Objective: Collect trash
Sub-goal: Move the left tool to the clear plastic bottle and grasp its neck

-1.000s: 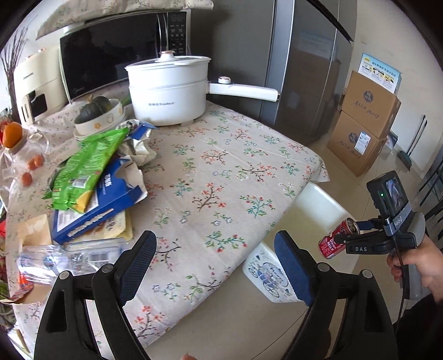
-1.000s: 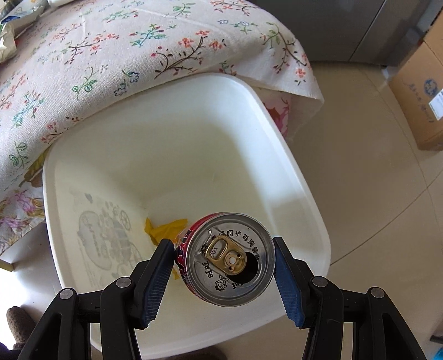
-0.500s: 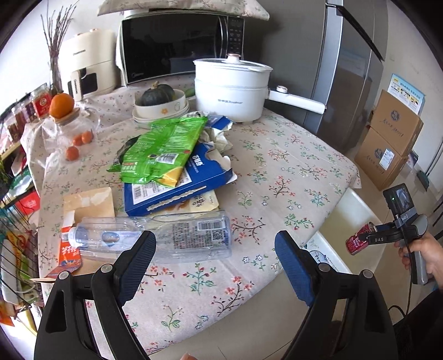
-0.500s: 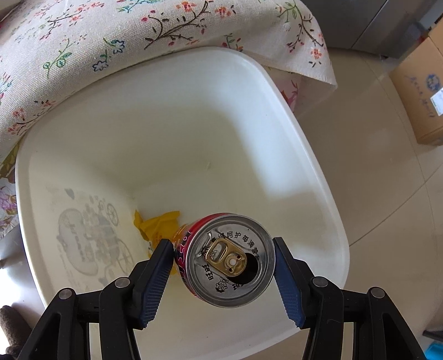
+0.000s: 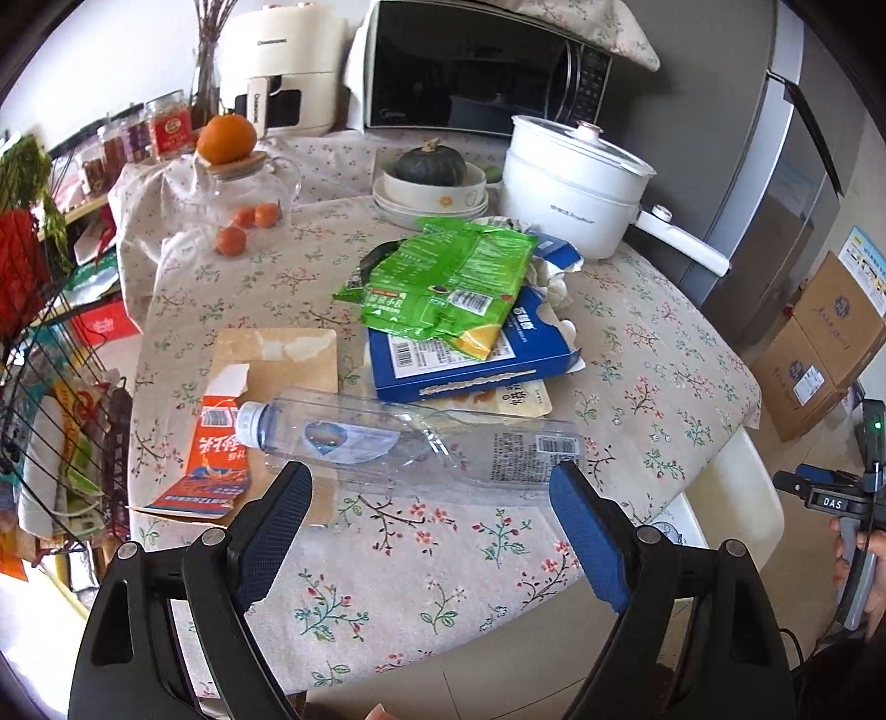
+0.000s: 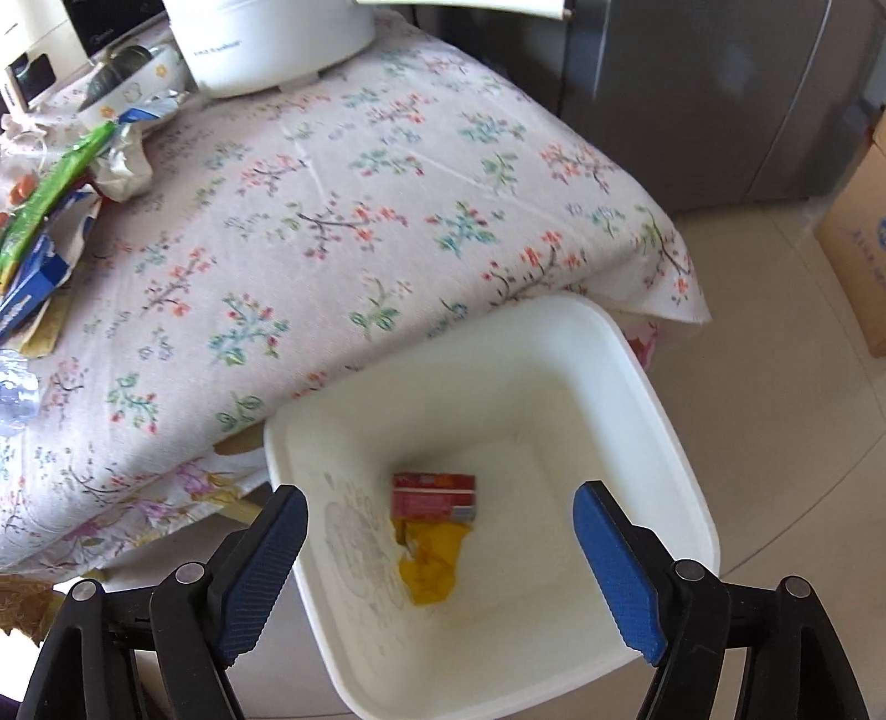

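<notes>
Right wrist view: right gripper (image 6: 437, 548) gapes empty over bin (image 6: 653, 399) (can (image 6: 434, 494) inside); open left gripper (image 5: 432, 529) should grab bottle (image 5: 410, 443) next.

A table draped in a beige floral-print tablecloth (image 5: 637, 354) fills the room's middle. At its far edge a black-fronted microwave oven (image 5: 482, 66) stands beside a cream countertop appliance (image 5: 277, 66). A tall grey steel refrigerator (image 5: 775, 166) rises to the right, with stacked brown cardboard boxes (image 5: 825, 343) on the pale glossy tiled floor (image 6: 775, 332). A black wire rack (image 5: 50, 387) stands at the left. Daylight brightens the white wall (image 5: 111, 50).
</notes>
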### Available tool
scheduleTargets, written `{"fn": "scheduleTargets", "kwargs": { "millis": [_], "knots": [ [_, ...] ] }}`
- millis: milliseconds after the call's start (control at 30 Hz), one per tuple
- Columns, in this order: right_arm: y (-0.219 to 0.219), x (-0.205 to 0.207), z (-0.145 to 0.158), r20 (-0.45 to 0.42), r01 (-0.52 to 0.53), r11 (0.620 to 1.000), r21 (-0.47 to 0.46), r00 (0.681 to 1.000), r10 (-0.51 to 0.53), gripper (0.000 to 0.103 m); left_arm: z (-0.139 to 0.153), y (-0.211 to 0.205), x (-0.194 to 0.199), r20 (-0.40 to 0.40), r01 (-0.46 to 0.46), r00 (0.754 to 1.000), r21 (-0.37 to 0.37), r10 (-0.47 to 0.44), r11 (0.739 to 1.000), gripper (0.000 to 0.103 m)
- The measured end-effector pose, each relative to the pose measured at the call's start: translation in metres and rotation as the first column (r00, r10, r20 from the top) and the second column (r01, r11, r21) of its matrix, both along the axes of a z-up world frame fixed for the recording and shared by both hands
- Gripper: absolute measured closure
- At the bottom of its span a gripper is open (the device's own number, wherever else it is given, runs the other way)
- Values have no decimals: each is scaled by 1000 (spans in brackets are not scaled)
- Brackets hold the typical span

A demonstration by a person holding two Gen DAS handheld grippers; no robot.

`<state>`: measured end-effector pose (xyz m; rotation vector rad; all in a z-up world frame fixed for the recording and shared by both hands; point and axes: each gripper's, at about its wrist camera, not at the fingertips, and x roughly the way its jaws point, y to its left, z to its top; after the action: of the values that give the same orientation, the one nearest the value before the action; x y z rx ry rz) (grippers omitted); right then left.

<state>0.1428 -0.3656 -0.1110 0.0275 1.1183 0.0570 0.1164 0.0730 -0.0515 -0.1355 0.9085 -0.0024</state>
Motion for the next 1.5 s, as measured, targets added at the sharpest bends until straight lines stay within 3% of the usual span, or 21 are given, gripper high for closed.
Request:
{"fn": "scheduleTargets", "kwargs": {
  "millis": [300,467,533,667,800,967,1067,1100,1300,1333,1367,1400,1433,1500],
  "knots": [
    [45,6,13,49,-79,997,-19,996,80,19,-16,66,4,-87,-181,981,-123,171,976,14],
    [63,12,12,42,-106,994,-27,993,107,19,-25,90,9,-113,-233,970,-193,214,953,14],
    [70,14,11,40,-116,993,-29,992,118,19,-30,101,14,-110,-243,969,-249,221,938,19],
    [83,17,10,37,-138,990,-36,990,139,19,-51,114,32,-171,-299,952,-326,255,897,32],
    [91,20,9,32,-144,989,-27,989,145,19,-71,121,47,-225,-375,924,-367,310,851,32],
    [94,24,3,16,-145,989,-38,989,145,19,-83,133,59,-251,-441,897,-460,364,770,34],
    [95,25,-3,2,-150,987,-53,989,151,19,-89,136,63,-262,-450,893,-533,366,716,48],
    [94,25,-4,0,-151,987,-55,988,151,19,-88,136,64,-260,-449,893,-542,367,710,50],
    [92,26,-6,-6,-142,988,-52,990,142,19,-83,136,69,-237,-446,895,-529,379,722,54],
    [92,26,-6,-6,-143,988,-52,990,143,19,-81,136,68,-229,-441,897,-527,379,726,64],
    [92,26,-6,-6,-143,988,-53,990,143,19,-76,136,66,-208,-428,902,-526,377,735,85],
    [92,25,-5,-4,-143,988,-51,990,143,19,-70,134,66,-185,-405,913,-530,364,746,97],
    [91,25,-4,-2,-143,989,-47,990,143,19,-65,133,66,-175,-388,920,-525,350,757,103],
    [91,24,-1,3,-139,989,-43,990,139,19,-61,128,64,-161,-364,930,-510,329,779,103]
  ]
}}
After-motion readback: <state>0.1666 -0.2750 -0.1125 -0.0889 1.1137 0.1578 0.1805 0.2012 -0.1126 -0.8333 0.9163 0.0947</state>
